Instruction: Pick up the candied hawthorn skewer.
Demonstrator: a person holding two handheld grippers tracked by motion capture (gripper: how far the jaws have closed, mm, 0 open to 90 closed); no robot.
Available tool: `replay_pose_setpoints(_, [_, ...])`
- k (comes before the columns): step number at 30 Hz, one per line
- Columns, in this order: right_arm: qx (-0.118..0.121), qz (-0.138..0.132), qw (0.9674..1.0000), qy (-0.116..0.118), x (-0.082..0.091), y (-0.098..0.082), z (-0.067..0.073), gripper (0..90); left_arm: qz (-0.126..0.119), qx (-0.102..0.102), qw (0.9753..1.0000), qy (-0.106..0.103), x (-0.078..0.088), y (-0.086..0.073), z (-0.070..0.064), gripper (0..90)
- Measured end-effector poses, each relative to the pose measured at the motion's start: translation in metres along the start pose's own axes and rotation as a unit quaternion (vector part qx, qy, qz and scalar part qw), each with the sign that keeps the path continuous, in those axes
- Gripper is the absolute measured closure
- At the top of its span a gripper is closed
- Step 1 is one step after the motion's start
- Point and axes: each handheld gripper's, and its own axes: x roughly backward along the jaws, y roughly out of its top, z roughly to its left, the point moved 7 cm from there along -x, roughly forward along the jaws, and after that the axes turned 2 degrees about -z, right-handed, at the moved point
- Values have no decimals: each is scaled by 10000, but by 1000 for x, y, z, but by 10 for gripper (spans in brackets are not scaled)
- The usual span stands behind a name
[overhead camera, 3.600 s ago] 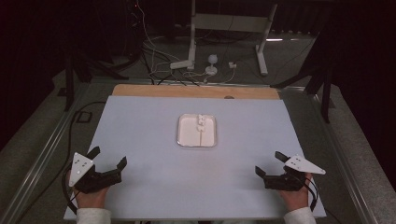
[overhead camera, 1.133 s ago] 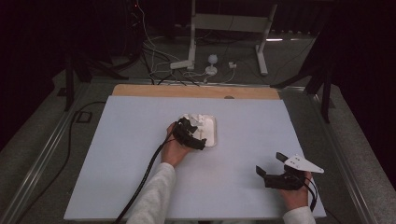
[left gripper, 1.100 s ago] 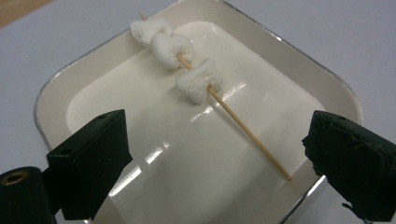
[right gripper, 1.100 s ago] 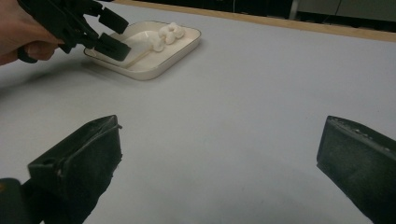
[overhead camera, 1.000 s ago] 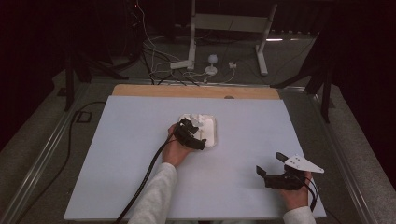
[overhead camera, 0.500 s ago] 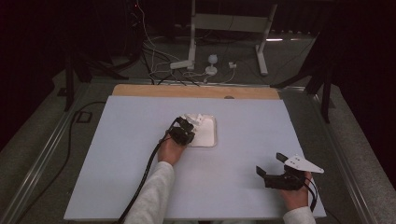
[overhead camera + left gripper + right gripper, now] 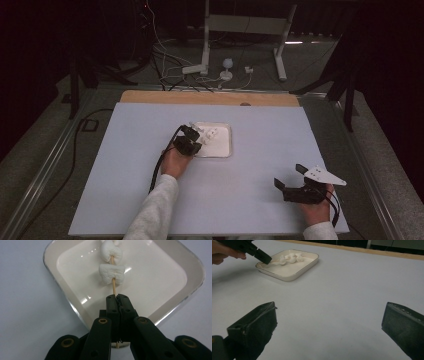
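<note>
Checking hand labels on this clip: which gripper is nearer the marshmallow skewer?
Left. The left gripper is clamped on the marshmallow skewer over the tray; the right gripper rests apart, near the table's front edge.

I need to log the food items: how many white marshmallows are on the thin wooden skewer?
3 at least. In the left gripper view, one white marshmallow sits nearest the jaws, a second beyond it, and a third is cut by the top edge. More may be hidden beyond.
</note>
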Motion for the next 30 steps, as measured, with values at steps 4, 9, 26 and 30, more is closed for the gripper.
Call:
replay_pose_setpoints(4, [12,0,10000,-3,0,0,0,0,213,90,9997,-70,-2,-8,3,886])
replay_pose_setpoints(9, [-1,0,10000,-9,0,0,0,0,157,97,9998,-80,2,-8,4,900])
replay_pose_setpoints(26, [-2,-33,9999,95,-3,3,7,0,-679,257,9969,-293,45,-17,6,900])
replay_pose_setpoints(30, [-47,-73,9999,126,-5,5,8,0,-931,307,9943,-414,55,-19,3,900])
